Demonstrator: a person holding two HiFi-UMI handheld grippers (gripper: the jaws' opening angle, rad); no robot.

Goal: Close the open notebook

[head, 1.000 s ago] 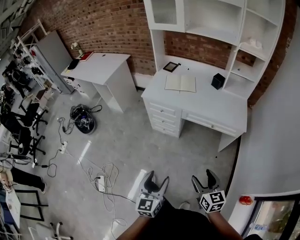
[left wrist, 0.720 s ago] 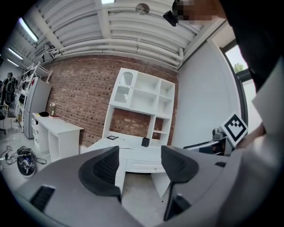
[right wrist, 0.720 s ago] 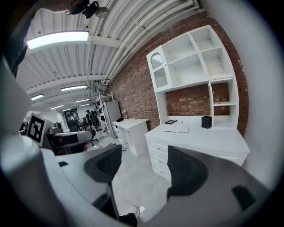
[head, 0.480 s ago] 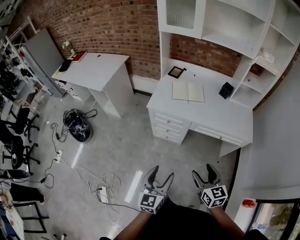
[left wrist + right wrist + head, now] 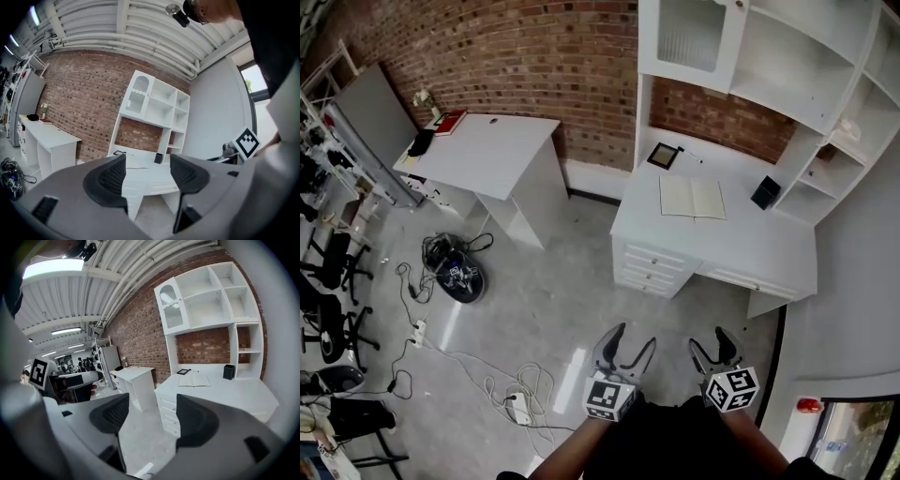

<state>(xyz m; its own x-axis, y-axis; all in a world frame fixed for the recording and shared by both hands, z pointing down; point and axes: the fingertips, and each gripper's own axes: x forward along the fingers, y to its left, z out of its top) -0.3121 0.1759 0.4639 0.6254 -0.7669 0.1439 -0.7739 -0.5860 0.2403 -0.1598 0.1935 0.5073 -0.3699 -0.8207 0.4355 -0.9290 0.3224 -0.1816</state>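
As the person walks toward it, the open notebook [image 5: 692, 199] sits larger and farther right in the head view than it did a second ago, its pages spread flat on the white table [image 5: 769, 253] under the shelf unit [image 5: 787, 66]. This is an approach, not a first contact. Both tools are carried low against the body as before, and nothing on the table appears disturbed. The left gripper [image 5: 635, 336] and the right gripper [image 5: 710, 339] remain well short of the notebook, with bare floor and the drawer fronts in between. Each has its jaws released and wide apart, holding nothing. The closing itself has evidently not begun, and the walk probably has to finish before either cover can be lifted. A small dark picture frame [image 5: 664, 155] lies just behind the notebook's left corner, and a black box [image 5: 765, 192] stands near its right side, neither touching it. Only the head view shows the floor still to cross. The right gripper view gives the clearest look at the notebook [image 5: 194, 379], lying open above the gap of the right gripper [image 5: 147, 420]. In the left gripper view the notebook [image 5: 136, 165] is a pale sliver framed between the pads of the left gripper [image 5: 147, 176].
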